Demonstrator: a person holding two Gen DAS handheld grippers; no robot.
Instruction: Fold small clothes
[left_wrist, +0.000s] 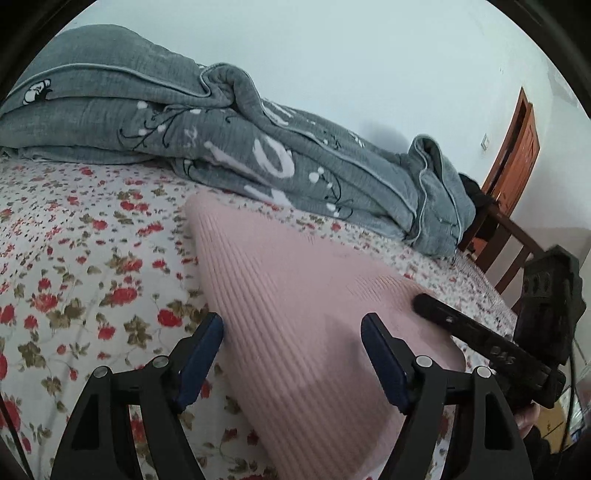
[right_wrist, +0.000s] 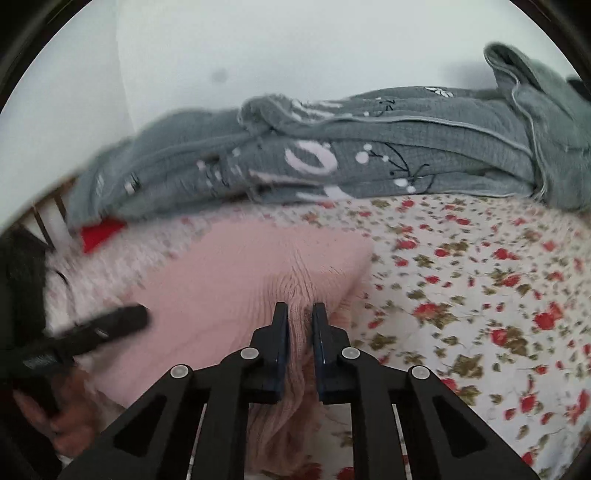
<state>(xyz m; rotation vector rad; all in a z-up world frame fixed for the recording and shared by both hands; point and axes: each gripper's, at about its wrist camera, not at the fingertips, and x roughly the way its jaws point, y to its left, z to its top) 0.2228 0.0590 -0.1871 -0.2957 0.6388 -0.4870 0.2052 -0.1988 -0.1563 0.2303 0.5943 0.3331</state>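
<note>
One pink knit garment (left_wrist: 295, 295) lies on the flowered bedsheet (left_wrist: 74, 240) beside one grey blanket (left_wrist: 147, 122). Left gripper (left_wrist: 291, 354) is spread wide over it; right gripper (right_wrist: 300, 332) pinches its fold.

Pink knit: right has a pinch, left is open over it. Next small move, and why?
Probably close the left gripper on the near edge of the pink knit. Its jaws stand wide with the cloth between them, pads not pressing, while the right gripper is already shut on a bunched ridge of it. A grip on both sides would let the fold carry evenly across the floral sheet.
</note>
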